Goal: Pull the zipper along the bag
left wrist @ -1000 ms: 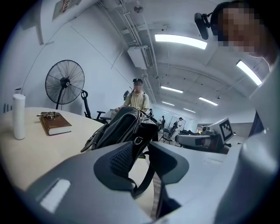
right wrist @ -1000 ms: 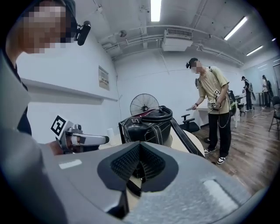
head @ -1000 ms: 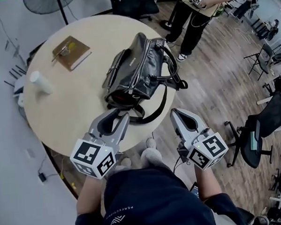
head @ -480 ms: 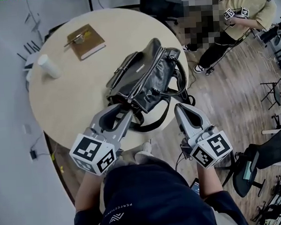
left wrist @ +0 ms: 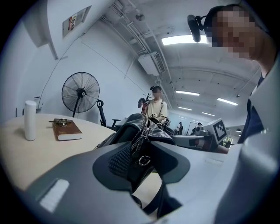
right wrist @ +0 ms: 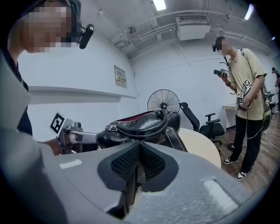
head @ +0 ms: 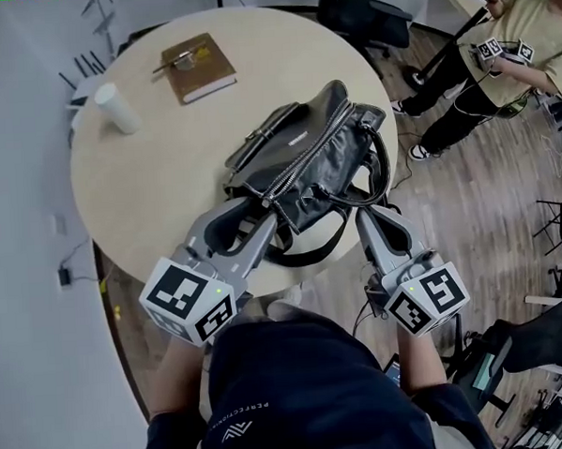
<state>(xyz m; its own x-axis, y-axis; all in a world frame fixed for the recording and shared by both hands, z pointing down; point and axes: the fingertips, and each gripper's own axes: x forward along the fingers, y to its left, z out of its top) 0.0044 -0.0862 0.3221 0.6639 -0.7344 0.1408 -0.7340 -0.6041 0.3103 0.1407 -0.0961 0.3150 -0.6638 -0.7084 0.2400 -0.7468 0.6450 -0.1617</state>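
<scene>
— Bag [head: 338,155] first: where is it?
— On the round table [head: 166,178], at the near edge, its zipper [head: 301,161] running along the top away from the person.
— And the left gripper [head: 260,213]?
— Its jaws have just been opening and stand fairly wide, with the bag's near end between them. A metal ring [left wrist: 144,160] hangs there. Whether that is the zipper pull I can't tell, and whether either pad touches the leather is hard to judge.
— And the right gripper [head: 365,216]?
— Jaws together, tip just beside the bag. In its own view a stitched strap [right wrist: 131,189] shows in the slit under the pads; pinched or merely behind, I can't say.
— What gets lost?
— From above, the left jaws cover the bag's near end, so the zipper's start is hidden. The person's body cuts off the table's near rim. In the left gripper view the bag's far end is hidden behind its own bulk.
— Anything else on the table?
— Only a book [head: 198,68] and a cup [head: 117,107] at the far side, well apart from the bag.
</scene>
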